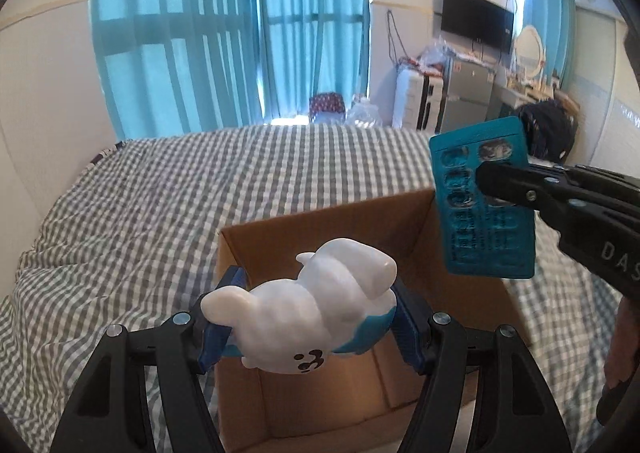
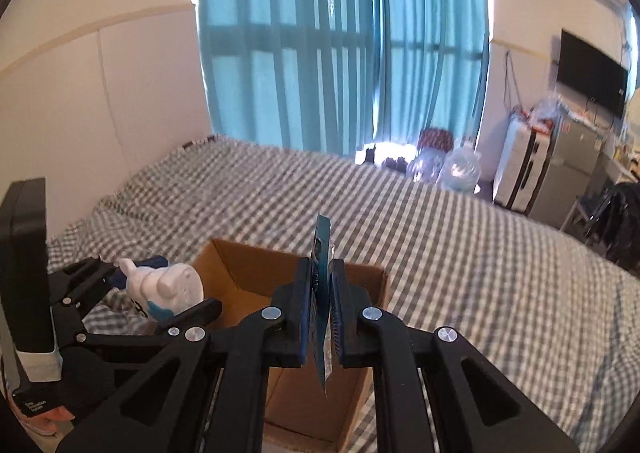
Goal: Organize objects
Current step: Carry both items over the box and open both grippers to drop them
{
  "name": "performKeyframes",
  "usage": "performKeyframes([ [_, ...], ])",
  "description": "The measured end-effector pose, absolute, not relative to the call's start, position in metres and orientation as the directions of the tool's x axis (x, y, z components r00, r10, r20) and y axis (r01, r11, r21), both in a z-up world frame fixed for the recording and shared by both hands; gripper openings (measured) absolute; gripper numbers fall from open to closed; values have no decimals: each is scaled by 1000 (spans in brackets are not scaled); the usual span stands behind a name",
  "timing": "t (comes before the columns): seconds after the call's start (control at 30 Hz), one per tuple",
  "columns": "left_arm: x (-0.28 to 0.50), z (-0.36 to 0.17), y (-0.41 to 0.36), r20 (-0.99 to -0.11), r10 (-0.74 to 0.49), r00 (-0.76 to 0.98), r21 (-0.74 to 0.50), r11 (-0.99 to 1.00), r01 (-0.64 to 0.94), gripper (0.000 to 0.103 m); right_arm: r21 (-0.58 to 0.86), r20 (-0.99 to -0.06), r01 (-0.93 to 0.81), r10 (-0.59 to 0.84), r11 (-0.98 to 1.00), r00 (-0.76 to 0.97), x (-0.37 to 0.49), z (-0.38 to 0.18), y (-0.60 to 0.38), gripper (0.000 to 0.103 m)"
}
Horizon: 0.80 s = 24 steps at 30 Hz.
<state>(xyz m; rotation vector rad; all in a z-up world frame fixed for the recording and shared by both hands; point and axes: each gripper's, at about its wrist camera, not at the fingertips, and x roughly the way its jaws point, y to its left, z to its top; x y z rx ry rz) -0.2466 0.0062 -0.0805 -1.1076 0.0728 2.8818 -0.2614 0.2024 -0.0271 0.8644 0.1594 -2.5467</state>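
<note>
My left gripper [image 1: 316, 317] is shut on a white and blue toy figure [image 1: 312, 305] and holds it above an open cardboard box [image 1: 320, 405] on the bed. The toy also shows in the right wrist view [image 2: 164, 287], left of the box [image 2: 248, 277]. My right gripper [image 2: 322, 309] is shut on a teal blister pack [image 2: 322, 253], held upright and edge-on over the box. In the left wrist view the pack [image 1: 484, 197] hangs above the box's right wall, pinched by the right gripper [image 1: 500, 183].
The box sits on a bed with a grey checked cover [image 1: 160, 193]. Teal curtains [image 1: 224, 33] hang behind. A suitcase [image 2: 520, 169], a small fridge [image 2: 568, 169], water jugs [image 2: 456, 169] and a wall television [image 2: 592, 71] stand at the far right.
</note>
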Motion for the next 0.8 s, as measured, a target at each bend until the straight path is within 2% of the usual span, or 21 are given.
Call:
performKeyframes([
  [0.17,-254,-111,5,-713,54,-699,13,-996,-90,70,63,-664,456,-378,-888,-645,-283,-67,198,9],
  [0.3,-250,-115,6,-710,85,-699,0,-993,-121,71,68,-680,453,-374,-889,-631,-283,-81,199,9],
  [0.33,-247,-113,6,-707,94,-701,-6,-992,-128,76,71,-679,452,-376,-889,-631,-282,-80,200,10],
  [0.37,-244,-111,6,-704,95,-704,-9,-992,-126,81,76,-675,448,-377,-891,-634,-280,-79,203,17],
  [0.4,-241,-108,6,-698,94,-710,-12,-993,-119,89,79,-672,439,-373,-895,-640,-279,-76,204,37],
  [0.43,-239,-104,5,-692,96,-715,-21,-993,-113,92,81,-665,423,-365,-902,-651,-277,-72,208,50],
  [0.47,-236,-99,3,-688,100,-719,-30,-993,-110,92,84,-655,411,-361,-908,-664,-277,-68,210,69],
  [0.67,-213,-59,-9,-664,91,-742,-68,-996,-62,94,81,-607,349,-324,-933,-725,-247,-23,233,72],
  [0.73,-197,-42,-13,-643,79,-761,-73,-996,-42,102,45,-591,339,-299,-940,-750,-229,-5,238,74],
  [0.8,-180,-27,-15,-621,66,-781,-72,-997,-27,103,6,-571,322,-268,-947,-776,-206,15,243,81],
])
